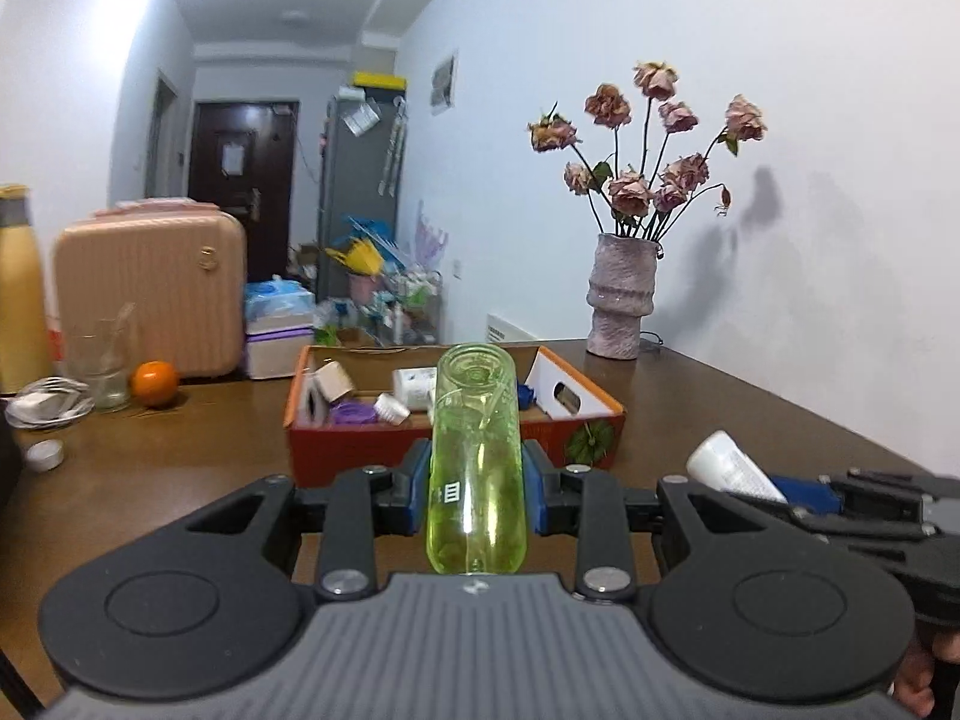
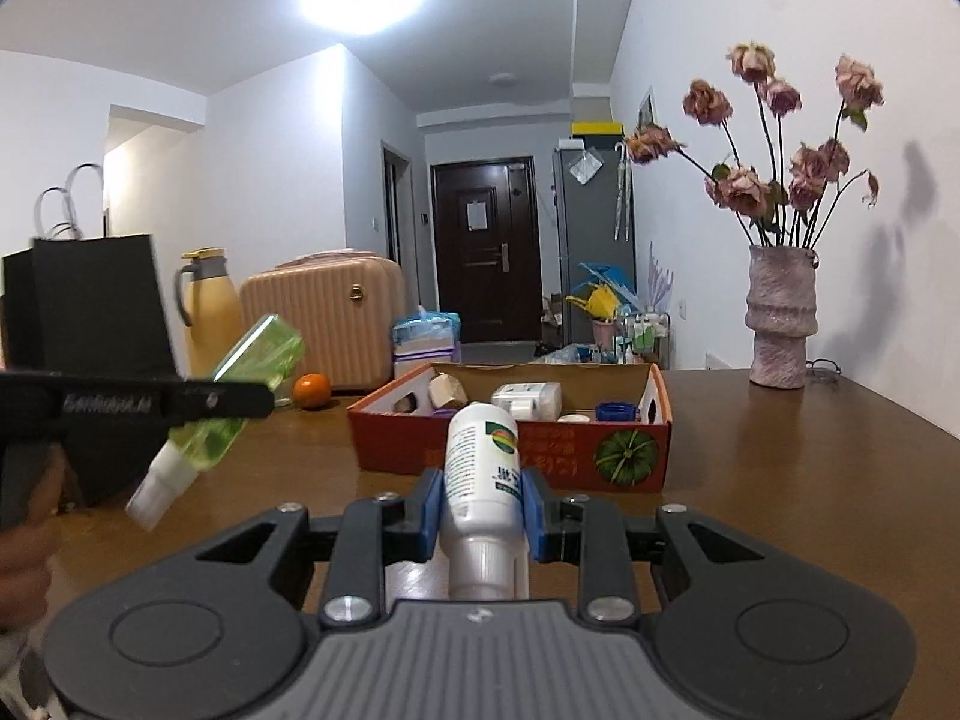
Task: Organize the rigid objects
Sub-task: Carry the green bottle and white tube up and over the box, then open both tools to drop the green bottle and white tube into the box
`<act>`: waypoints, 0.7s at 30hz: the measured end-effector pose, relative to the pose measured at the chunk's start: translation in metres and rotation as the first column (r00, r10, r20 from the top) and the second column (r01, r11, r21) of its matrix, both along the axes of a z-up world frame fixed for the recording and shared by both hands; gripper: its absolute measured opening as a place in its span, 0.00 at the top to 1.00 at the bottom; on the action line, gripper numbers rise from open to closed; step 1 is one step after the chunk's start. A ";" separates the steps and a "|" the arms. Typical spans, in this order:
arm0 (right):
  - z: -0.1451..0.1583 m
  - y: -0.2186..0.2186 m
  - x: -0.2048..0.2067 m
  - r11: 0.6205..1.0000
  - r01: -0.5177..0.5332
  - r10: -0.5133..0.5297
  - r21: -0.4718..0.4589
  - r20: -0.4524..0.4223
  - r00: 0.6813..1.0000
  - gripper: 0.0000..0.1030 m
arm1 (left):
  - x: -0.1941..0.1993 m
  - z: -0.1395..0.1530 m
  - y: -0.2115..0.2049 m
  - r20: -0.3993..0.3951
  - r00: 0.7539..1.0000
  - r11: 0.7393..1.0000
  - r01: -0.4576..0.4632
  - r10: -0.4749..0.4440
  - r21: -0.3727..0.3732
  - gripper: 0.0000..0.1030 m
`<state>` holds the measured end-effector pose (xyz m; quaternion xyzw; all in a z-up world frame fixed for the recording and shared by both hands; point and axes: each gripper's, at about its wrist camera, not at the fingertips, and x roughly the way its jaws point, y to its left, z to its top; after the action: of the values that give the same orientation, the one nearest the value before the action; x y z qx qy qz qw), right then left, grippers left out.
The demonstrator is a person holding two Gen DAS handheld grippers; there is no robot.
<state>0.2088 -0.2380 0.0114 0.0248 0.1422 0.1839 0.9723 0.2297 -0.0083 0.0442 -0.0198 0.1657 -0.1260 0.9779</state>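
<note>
Both bottles are carried above the tabletop (image 1: 750,420) short of the cardboard box (image 1: 456,438), which sits toward the far middle of the tabletop and already holds several small rigid items; judging by that, the box is the collecting place and each bottle is on its way into it. The left gripper (image 1: 477,480) is closed narrowly on the green translucent bottle (image 1: 477,450), its blue pads pressed against the bottle's two sides, the base pointing forward at the box and the cap end toward the camera; in the right wrist view the same bottle (image 2: 234,402) hangs tilted, white cap lowest, clear of the tabletop. The right gripper (image 2: 483,507) clamps the white labelled bottle (image 2: 483,468) across its body in the same way, neck and cap back toward the camera and base aimed at the box's near wall (image 2: 510,456). Holding each bottle by its midsection with its long axis along the fingers probably lets it be laid lengthwise into the box. A dried-flower vase (image 1: 621,300) stands at the tabletop's far right edge near the wall, and an orange (image 1: 155,383) lies toward the left side.
</note>
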 end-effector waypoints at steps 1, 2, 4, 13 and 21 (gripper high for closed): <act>0.003 -0.003 0.015 1.000 0.001 -0.001 0.000 -0.007 1.000 0.74 | 0.020 0.004 -0.001 -0.012 1.000 1.000 0.013 -0.013 -0.005 0.70; 0.007 -0.006 0.035 1.000 0.004 -0.004 -0.006 -0.013 1.000 0.74 | 0.040 0.007 -0.002 -0.021 1.000 1.000 0.020 -0.020 -0.009 0.70; 0.013 -0.011 0.070 1.000 0.006 -0.006 -0.004 -0.028 1.000 0.74 | 0.083 0.013 -0.009 -0.031 0.998 0.998 0.055 -0.055 0.000 0.70; 0.015 -0.006 0.252 0.994 0.073 -0.086 -0.079 -0.178 0.980 0.74 | 0.266 -0.003 -0.055 -0.223 0.969 0.993 0.116 -0.106 0.030 0.70; -0.019 0.026 0.325 0.969 0.048 -0.106 -0.243 -0.232 0.967 0.74 | 0.337 -0.055 -0.080 -0.334 0.937 0.993 0.115 -0.099 0.028 0.70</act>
<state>0.5334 -0.2123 -0.0080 -0.0627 0.2800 0.1233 0.9500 0.5670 -0.0883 -0.0109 -0.0086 0.3320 -0.1696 0.9279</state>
